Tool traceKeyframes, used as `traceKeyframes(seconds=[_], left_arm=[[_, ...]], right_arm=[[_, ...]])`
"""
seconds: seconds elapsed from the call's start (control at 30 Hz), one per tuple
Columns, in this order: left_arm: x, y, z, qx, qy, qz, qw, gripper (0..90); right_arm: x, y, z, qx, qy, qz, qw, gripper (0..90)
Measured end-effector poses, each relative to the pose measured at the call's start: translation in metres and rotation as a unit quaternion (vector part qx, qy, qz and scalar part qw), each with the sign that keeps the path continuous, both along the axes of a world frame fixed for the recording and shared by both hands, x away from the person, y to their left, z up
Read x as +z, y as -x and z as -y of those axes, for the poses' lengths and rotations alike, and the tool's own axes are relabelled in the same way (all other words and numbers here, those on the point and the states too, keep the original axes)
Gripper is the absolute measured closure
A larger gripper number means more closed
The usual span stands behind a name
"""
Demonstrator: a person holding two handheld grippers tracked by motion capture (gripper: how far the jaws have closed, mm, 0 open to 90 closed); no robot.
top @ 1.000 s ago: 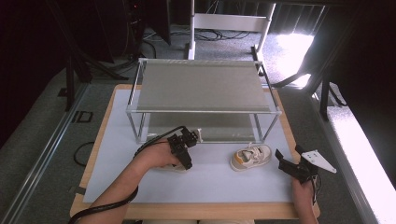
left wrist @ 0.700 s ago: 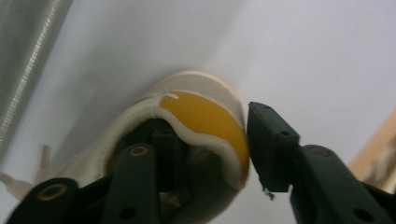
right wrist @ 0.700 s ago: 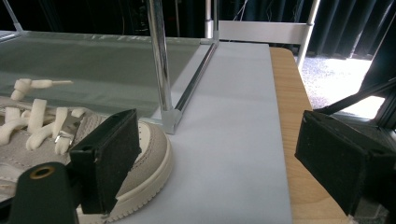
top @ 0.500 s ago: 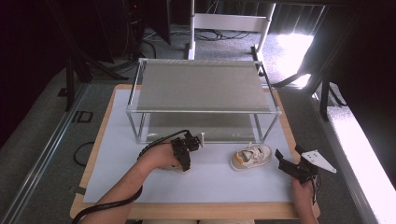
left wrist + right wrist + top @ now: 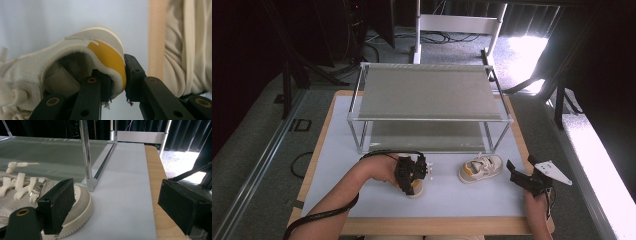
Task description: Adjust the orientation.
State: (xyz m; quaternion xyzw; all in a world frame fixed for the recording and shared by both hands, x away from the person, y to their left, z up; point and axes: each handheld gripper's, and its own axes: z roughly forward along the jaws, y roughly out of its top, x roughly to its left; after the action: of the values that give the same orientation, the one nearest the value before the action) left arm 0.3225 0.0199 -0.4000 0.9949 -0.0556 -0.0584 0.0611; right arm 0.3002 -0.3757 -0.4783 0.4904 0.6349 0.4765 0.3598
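A cream child's sneaker with a yellow heel patch point(image 5: 75, 57) lies on the white mat. My left gripper point(image 5: 116, 75) is shut on its heel collar, one jaw inside the shoe and one outside. Its jaws have just been closing with the heel between them. In the high view the left gripper point(image 5: 412, 186) covers most of that sneaker point(image 5: 417, 190). The second matching sneaker point(image 5: 480, 168) sits to the right, in front of the rack. My right gripper point(image 5: 514, 175) stands open just right of it. In the right gripper view the left pad is beside the toe of this sneaker point(image 5: 80, 202).
A two-tier metal rack point(image 5: 427, 95) with mesh shelves stands at the back of the mat, and one corner post point(image 5: 86, 150) rises close behind the second sneaker. The wooden table edge point(image 5: 152, 170) runs along the right. A person's beige clothing point(image 5: 187, 45) is near the front edge.
The left hand has shifted a little toward the front edge, and its jaws have closed on the sneaker's heel. The right gripper and the second sneaker have stayed put.
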Motion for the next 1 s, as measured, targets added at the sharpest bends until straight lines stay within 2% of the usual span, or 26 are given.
traceKeyframes(seconds=[0.07, 0.13, 0.23, 0.33, 0.4, 0.47, 0.57, 0.63, 0.67, 0.73, 0.8, 0.83, 1.0], left_arm=[[0.0004, 0.0022, 0.0006, -0.022, 0.011, 0.007, 0.9997, 76.3], [0.0004, 0.0042, 0.0005, -0.051, 0.014, 0.021, 0.9984, 76.3], [0.0, 0.0042, -0.0009, -0.094, 0.003, 0.027, 0.9952, 76.2], [-0.0018, 0.0008, -0.0035, -0.104, -0.011, 0.015, 0.9944, 74.7], [-0.0021, -0.0005, -0.0052, -0.105, -0.008, 0.01, 0.9944, 74.6], [-0.0021, -0.0015, -0.006, -0.097, -0.004, 0.005, 0.9953, 74.5], [-0.0037, -0.0003, -0.0053, -0.086, 0.002, 0.015, 0.9961, 71.9], [-0.0067, 0.0002, -0.0051, -0.071, -0.006, 0.019, 0.9972, 65.6], [-0.0078, 0.0007, -0.0056, -0.058, -0.002, 0.018, 0.9982, 65.5], [-0.0077, -0.0015, -0.0061, -0.028, -0.007, 0.014, 0.9995, 60.1], [-0.0079, -0.002, -0.0071, -0.013, -0.006, 0.012, 0.9998, 59.8], [-0.0079, -0.002, -0.0073, 0.004, -0.005, 0.007, 1.0, 59.3], [-0.0057, -0.0009, -0.0075, 0.033, 0.001, 0.009, 0.9994, 54.3]], right_arm=[[0.0, 0.0, 0.0, 0.001, 0.0, 0.0, 1.0, 13.4], [0.0, 0.0, -0.0001, 0.001, 0.0, 0.0, 1.0, 13.3], [0.0, 0.0, 0.0001, 0.0, 0.0, 0.001, 1.0, 13.4], [0.0, 0.0, 0.0001, 0.001, -0.001, 0.0, 1.0, 13.4], [0.0, 0.0, 0.0001, 0.001, -0.001, 0.0, 1.0, 13.4], [0.0, 0.0, 0.0003, 0.001, -0.001, 0.0, 1.0, 13.4], [0.0, -0.0001, 0.0002, 0.0, 0.0, 0.0, 1.0, 13.4], [0.0, 0.0, -0.0002, -0.001, 0.001, 0.0, 1.0, 13.3], [0.0, 0.0, -0.0003, -0.001, 0.002, 0.0, 1.0, 13.3], [0.0001, -0.0002, -0.0008, 0.001, 0.004, -0.002, 1.0, 13.2], [0.0002, -0.0013, -0.0015, 0.0, 0.008, -0.006, 0.9999, 13.2], [0.0003, -0.0015, -0.0016, 0.001, 0.009, -0.007, 0.9999, 13.2], [0.0017, -0.0048, -0.0002, 0.023, -0.009, -0.041, 0.9988, 11.7]])
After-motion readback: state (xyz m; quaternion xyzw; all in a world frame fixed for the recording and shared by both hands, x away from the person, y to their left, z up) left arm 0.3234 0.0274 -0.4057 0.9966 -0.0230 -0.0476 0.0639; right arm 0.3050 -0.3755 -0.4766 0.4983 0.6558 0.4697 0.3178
